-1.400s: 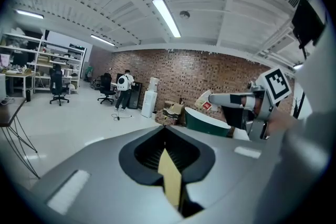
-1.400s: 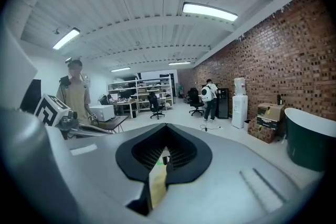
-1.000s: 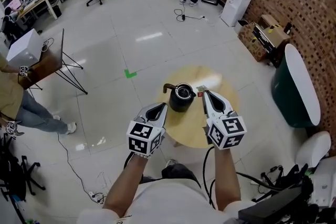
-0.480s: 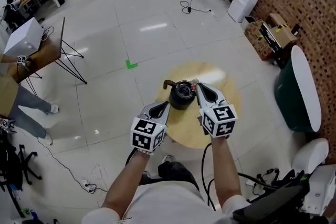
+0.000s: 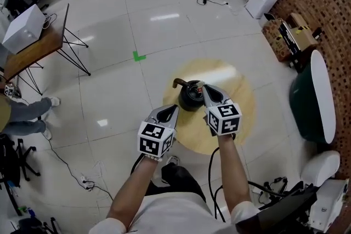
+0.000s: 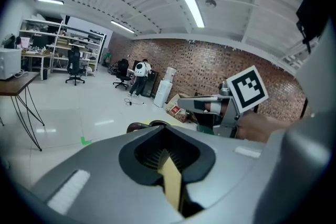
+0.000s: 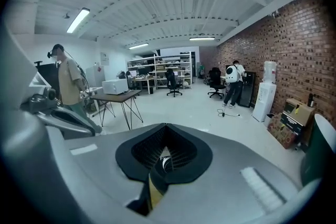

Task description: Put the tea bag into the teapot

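Round table (image 5: 237, 113) carries teapot (image 5: 190, 98); right gripper (image 5: 204, 89) clamps tea bag (image 5: 200, 84) above it; left gripper (image 5: 174, 110) jaws together, empty.

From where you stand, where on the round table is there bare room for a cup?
The table is bare on its right half, past the right gripper, and along the far strip behind the teapot. Crowded on the left: teapot and left gripper.

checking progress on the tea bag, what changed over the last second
The right claw, shut on the tea bag, moved left across the table from beside the teapot until its tip reached the pot's right edge. Nothing was let go. The left claw stayed shut, waiting near the pot's left side; the teapot did not move.
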A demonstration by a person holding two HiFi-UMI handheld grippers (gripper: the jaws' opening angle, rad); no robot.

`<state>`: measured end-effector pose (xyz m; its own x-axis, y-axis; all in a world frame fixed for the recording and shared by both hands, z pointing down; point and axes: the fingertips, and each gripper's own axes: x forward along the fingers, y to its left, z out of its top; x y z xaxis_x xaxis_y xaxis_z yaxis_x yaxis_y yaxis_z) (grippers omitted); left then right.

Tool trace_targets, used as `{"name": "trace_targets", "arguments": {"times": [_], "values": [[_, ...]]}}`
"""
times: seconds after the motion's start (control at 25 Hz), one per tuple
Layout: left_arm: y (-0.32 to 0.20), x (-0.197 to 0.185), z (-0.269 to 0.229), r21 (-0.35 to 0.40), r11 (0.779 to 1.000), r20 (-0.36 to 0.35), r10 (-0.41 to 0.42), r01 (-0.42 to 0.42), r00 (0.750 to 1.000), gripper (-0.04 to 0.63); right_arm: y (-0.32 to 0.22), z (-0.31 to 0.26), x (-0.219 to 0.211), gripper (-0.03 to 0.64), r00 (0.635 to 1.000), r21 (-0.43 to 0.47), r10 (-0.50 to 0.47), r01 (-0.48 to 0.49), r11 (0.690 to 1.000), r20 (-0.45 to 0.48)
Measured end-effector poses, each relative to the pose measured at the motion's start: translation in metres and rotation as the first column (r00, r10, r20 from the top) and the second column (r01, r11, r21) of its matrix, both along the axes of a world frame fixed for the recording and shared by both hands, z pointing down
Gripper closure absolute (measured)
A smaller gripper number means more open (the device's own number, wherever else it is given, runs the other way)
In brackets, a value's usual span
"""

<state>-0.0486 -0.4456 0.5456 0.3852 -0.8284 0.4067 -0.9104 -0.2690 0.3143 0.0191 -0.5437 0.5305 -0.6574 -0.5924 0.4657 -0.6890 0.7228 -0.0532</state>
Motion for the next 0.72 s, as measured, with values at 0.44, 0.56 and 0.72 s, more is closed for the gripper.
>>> {"name": "trace_targets", "arguments": {"times": [0.44,0.56,0.72], "values": [[0.010,-0.009,0.024,-0.048,0.998,-0.020,-0.039,0.038,0.999,0.583,-0.014,0.075,-0.008,0.610,0.986,-0.096,-0.054,0.039,0.995,-0.160],[0.010,-0.012,0.027,-0.055,0.997,-0.022,-0.046,0.045,0.999,0.583,-0.016,0.086,-0.007,0.606,0.981,-0.116,-0.055,0.034,0.993,-0.184],[0.012,-0.017,0.031,-0.061,0.997,-0.028,-0.059,0.057,0.998,0.583,-0.014,0.095,-0.007,0.584,0.977,-0.138,-0.061,0.034,0.990,-0.203]]}}
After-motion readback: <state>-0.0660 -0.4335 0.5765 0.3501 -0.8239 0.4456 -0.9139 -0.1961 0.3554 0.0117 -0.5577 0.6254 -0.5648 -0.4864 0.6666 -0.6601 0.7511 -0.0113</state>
